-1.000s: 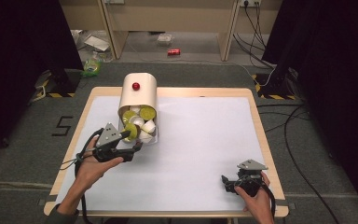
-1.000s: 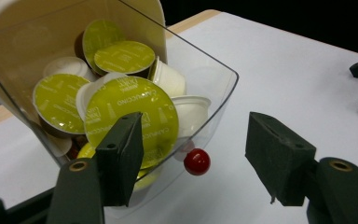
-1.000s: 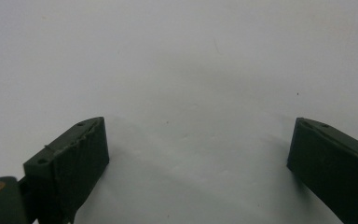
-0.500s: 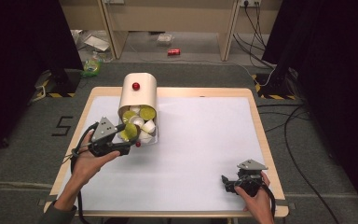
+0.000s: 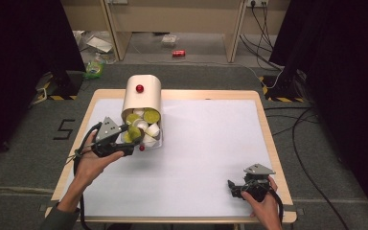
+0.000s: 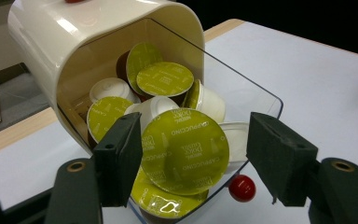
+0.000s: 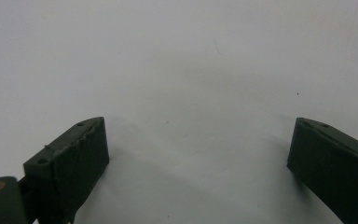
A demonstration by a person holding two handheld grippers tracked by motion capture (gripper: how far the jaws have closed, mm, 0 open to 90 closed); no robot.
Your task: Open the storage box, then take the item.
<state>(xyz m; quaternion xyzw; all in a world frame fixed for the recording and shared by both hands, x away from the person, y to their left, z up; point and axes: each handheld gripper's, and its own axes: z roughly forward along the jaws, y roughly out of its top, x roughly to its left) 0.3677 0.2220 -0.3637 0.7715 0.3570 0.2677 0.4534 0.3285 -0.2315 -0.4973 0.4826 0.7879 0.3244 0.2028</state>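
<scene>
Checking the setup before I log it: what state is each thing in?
Capsule dispenser: lying on its side, clear drawer open.
Green-lidded capsule: between left hand-held gripper jaws, not clamped.
Right hand-held gripper: open over bare table.
Red knob: on drawer front.

The capsule dispenser (image 6: pixel 74 42) has a glossy, smooth cream plastic shell; its front drawer (image 6: pixel 256 93) is clear, shiny plastic; the capsules (image 6: pixel 184 149) inside the dispenser carry satin green foil lids with pale print, some with smooth white plastic bodies; the small red ball (image 6: pixel 242 187) beside the drawer is glossy; the table (image 5: pixel 206 143) under the dispenser has a matt white top and a pale wood edge; the left gripper (image 6: pixel 193 158) has matt, faintly grainy dark pads.
</scene>
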